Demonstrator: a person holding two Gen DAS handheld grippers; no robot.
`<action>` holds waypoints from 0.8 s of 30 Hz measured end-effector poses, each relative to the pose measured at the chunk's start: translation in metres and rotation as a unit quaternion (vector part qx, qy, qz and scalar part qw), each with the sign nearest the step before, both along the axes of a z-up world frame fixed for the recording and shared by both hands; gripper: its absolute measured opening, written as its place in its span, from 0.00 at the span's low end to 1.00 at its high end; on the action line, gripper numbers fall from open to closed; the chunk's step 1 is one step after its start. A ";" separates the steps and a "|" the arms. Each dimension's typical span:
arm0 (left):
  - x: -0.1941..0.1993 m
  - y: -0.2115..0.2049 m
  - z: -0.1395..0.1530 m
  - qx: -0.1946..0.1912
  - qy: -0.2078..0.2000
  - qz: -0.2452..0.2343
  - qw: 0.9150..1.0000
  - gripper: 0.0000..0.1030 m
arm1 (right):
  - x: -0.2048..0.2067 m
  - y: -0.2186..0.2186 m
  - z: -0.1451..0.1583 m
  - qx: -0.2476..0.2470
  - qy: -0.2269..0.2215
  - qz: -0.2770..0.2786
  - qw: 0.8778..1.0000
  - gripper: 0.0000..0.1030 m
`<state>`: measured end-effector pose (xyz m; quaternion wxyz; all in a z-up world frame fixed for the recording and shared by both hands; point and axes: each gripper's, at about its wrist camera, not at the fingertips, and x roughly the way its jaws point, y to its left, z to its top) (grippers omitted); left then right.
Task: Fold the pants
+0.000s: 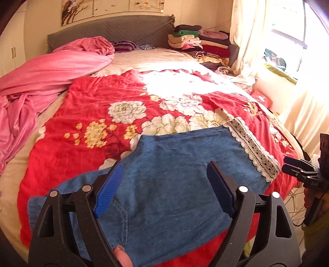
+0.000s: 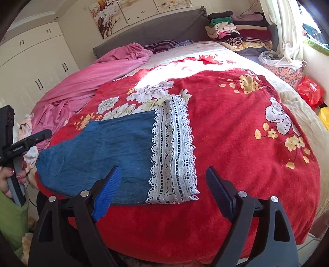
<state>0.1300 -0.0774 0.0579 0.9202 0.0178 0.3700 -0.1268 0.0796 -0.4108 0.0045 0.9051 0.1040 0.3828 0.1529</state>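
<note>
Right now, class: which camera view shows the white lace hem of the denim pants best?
The right wrist view: the lace hem lies whole and near, pattern clear. The left wrist view shows it only obliquely, as a narrow strip at the pants' right edge.

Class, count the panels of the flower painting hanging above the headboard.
3, side by side on the wall: left panel, middle panel, right panel. Their tops are cut off by the frame.

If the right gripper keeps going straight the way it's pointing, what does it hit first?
Probably the white lace hem of the blue pants, lying flat on the red floral blanket. The right gripper is open and hovers above it; depth is hard to judge.
</note>
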 end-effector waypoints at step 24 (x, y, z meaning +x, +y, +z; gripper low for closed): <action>0.136 -0.131 -0.054 0.008 0.072 -0.164 0.984 0.78 | 0.034 -0.001 -0.035 0.027 0.037 -0.008 0.999 0.81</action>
